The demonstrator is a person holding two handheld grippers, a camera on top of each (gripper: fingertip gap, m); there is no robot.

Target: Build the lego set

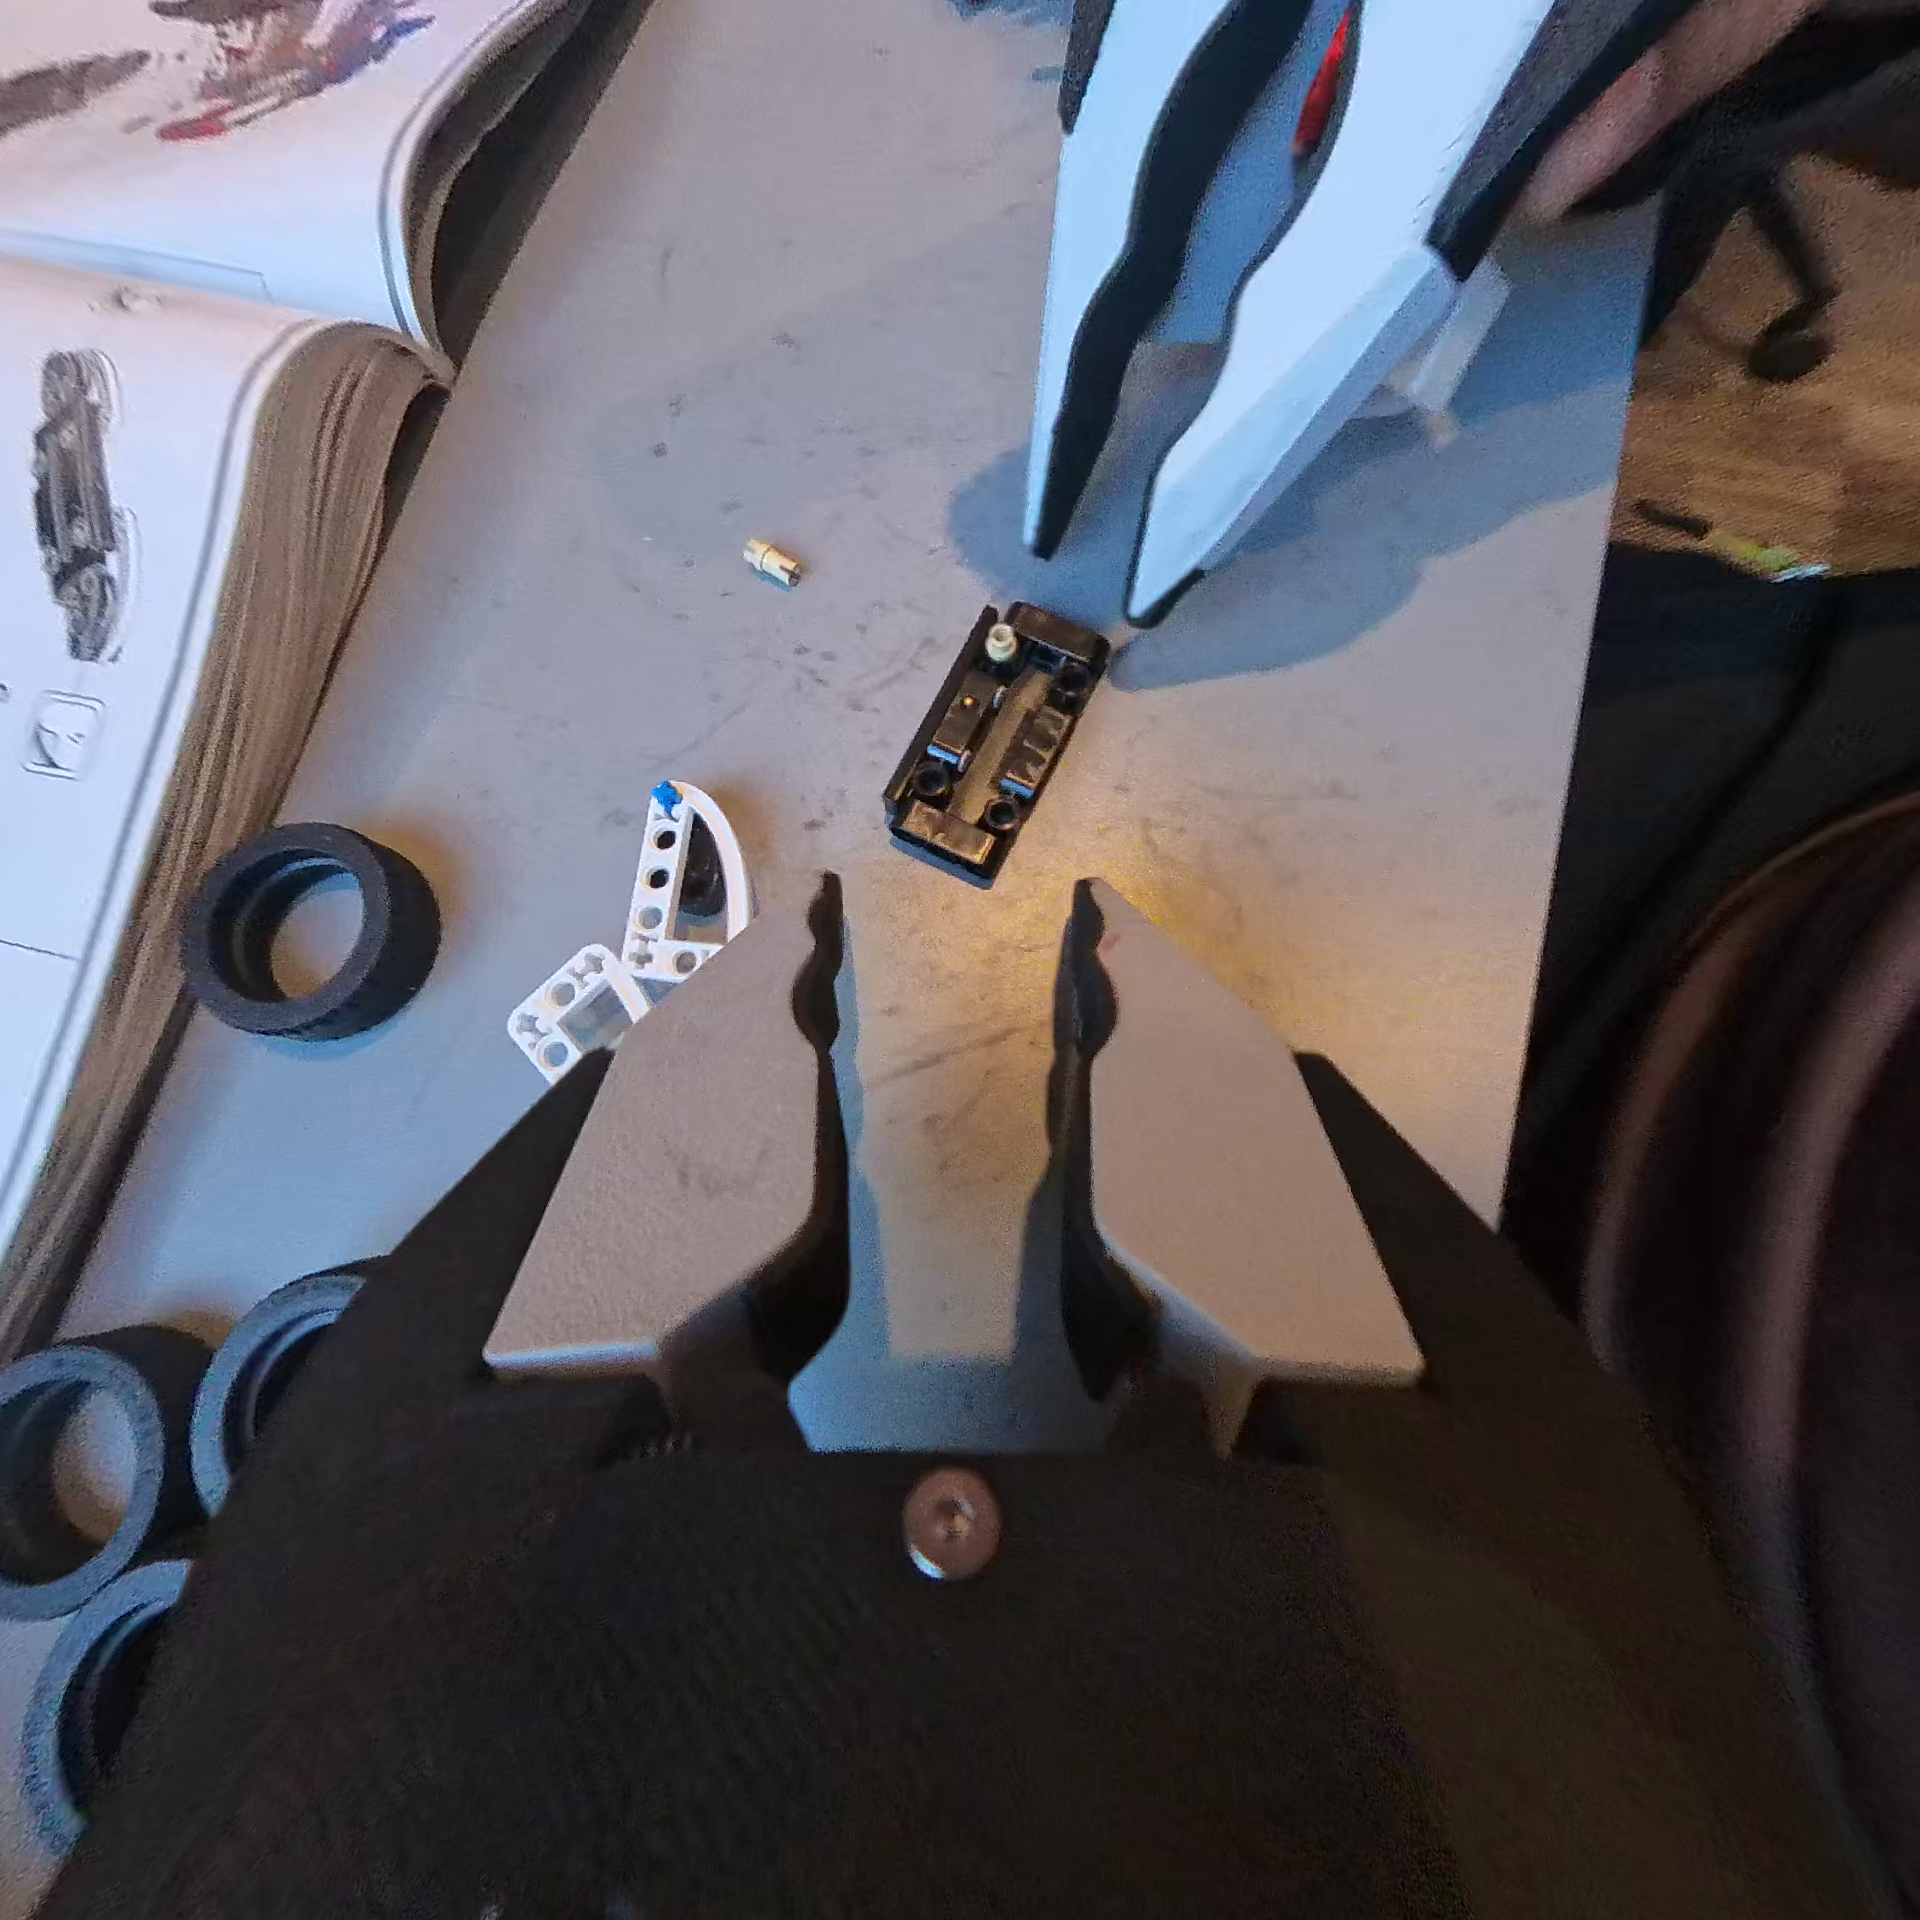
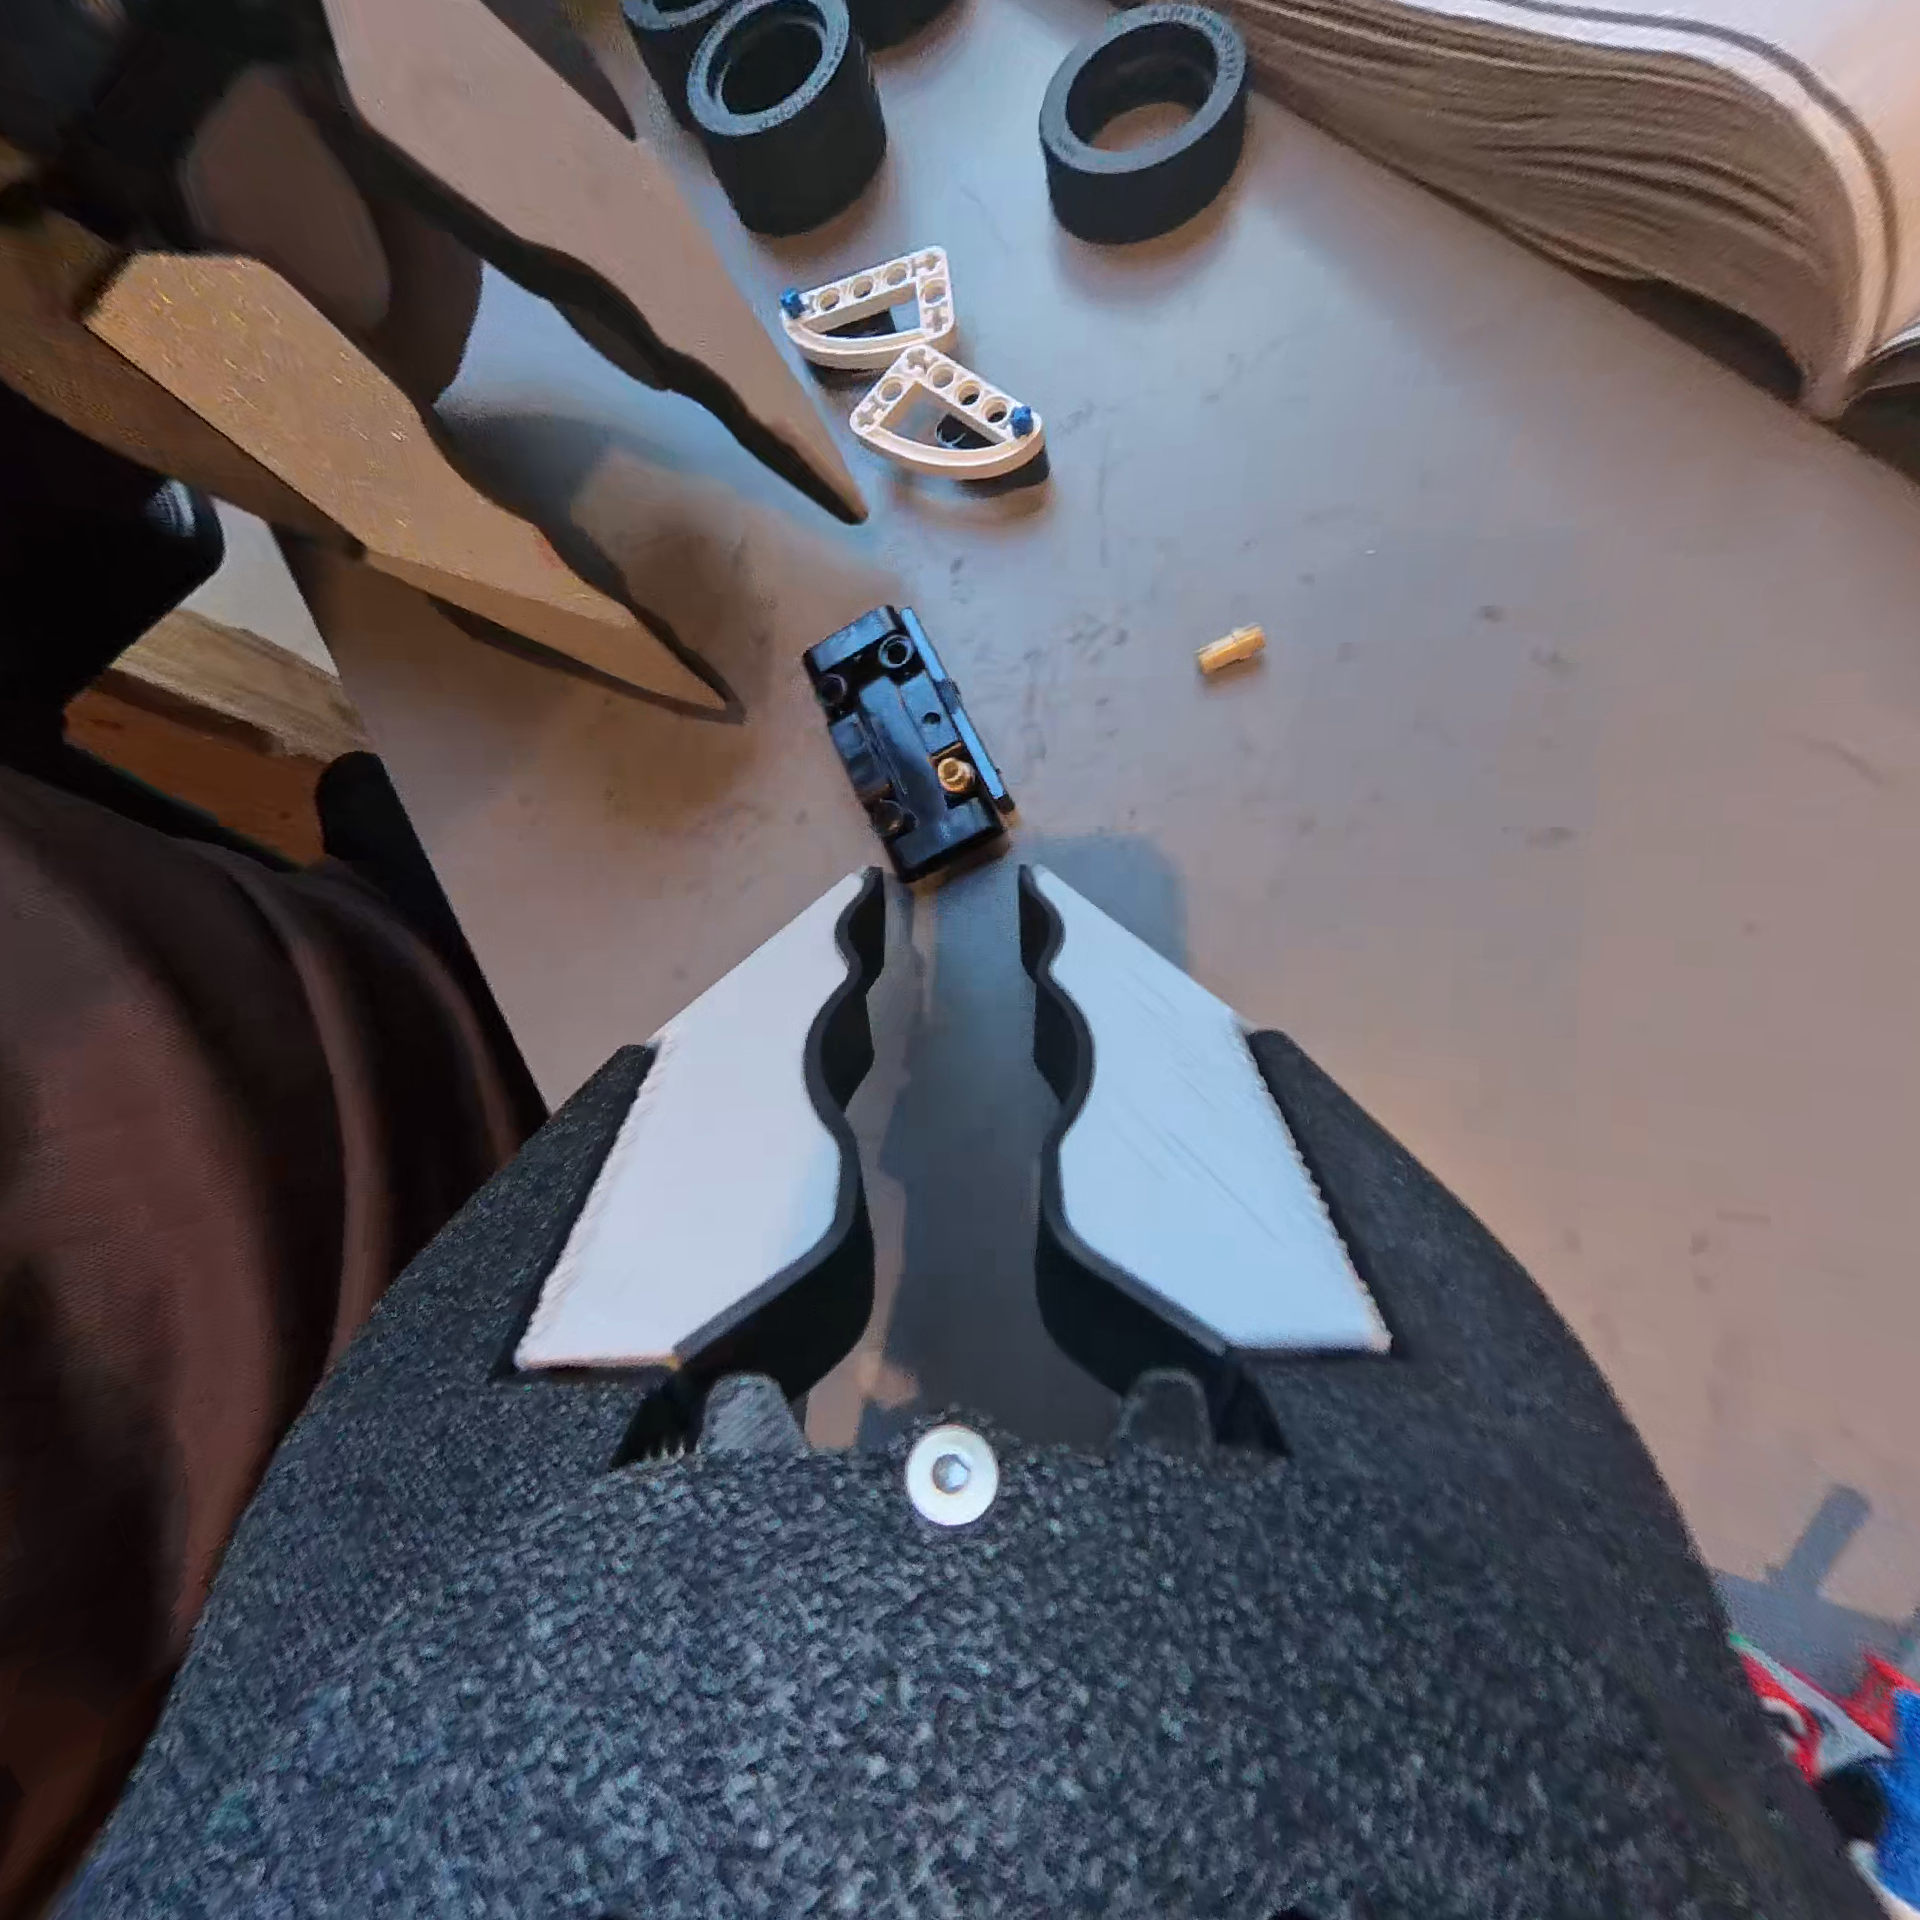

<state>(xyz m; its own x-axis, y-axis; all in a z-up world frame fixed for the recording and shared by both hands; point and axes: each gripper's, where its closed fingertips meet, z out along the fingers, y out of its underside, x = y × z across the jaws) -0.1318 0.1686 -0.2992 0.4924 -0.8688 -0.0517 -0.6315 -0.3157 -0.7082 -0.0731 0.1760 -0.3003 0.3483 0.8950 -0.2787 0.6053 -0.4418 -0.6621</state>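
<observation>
The black brick assembly point(image 2: 906, 746) looked like glossy plastic; beside it, the grey tabletop point(image 2: 1455, 935) was matt and scuffed, and the tyres point(image 2: 1143, 114) beyond looked like matt rubber.

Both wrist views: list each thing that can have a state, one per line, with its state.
left gripper: open, empty, above the table.
right gripper: open, empty, tips near the black block.
black block: flat on the table, a tan pin seated in one hole.
loose tan pin: lying on its side, apart from the block.
white curved pieces: two, flat, each with a blue pin.
black tyres: loose, unmounted.
instruction booklet: open.
</observation>
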